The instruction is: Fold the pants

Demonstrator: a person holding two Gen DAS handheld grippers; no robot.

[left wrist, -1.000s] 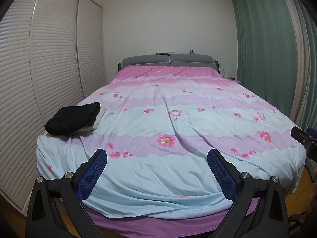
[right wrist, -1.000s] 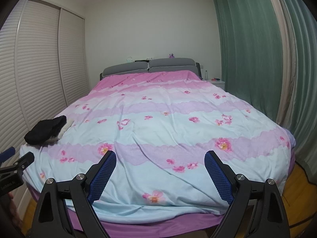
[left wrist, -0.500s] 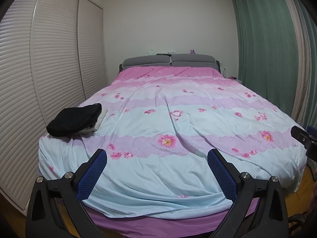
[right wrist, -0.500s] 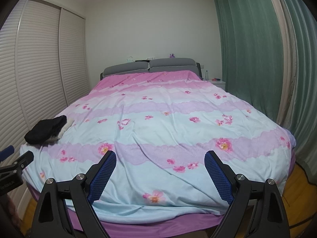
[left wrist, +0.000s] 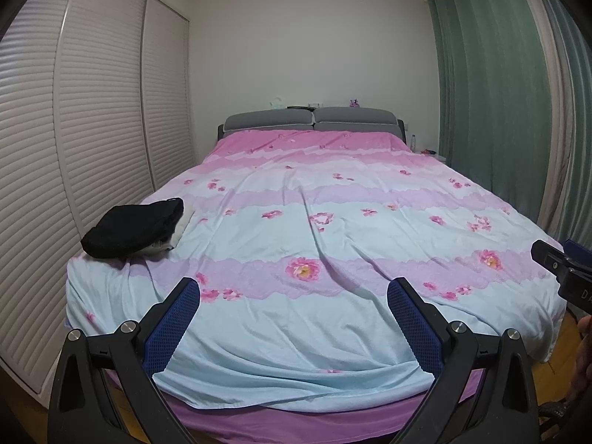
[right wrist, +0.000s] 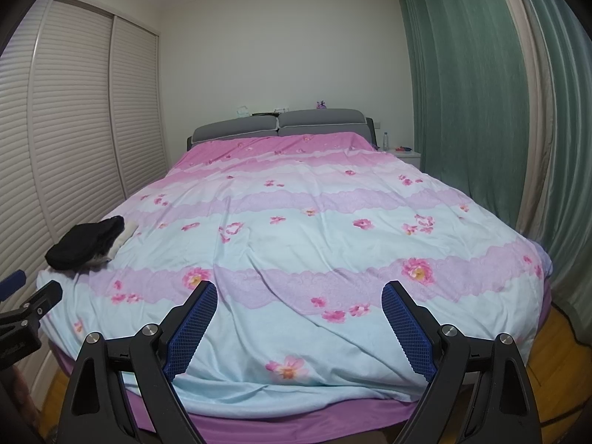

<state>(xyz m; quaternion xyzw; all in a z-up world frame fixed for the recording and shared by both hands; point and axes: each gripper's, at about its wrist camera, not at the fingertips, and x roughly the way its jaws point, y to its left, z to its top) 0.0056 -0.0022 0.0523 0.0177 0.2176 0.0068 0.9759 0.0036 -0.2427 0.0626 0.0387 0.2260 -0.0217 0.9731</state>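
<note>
Bedroom with a wide bed (left wrist: 296, 333) under a pink, lilac and pale-blue flowered cover: we stand at its near end. Our left hand-held gripper (left wrist: 294, 327) is held above the near edge of the cover, its blue pads spread wide with nothing between them. Our right hand-held gripper (right wrist: 299, 329) is held the same way, jaws parted and empty.

Further out, at the left edge of the bed, lies a dark bundle, likely the pants (left wrist: 133, 229), resting on something pale, well apart from both tools. It looks compact, but we cannot tell whether it is neatly folded or just heaped. So this scene fits either pants waiting to be spread or pants already set aside. If folding is still due, we judge it calls for a reach far left.
</note>
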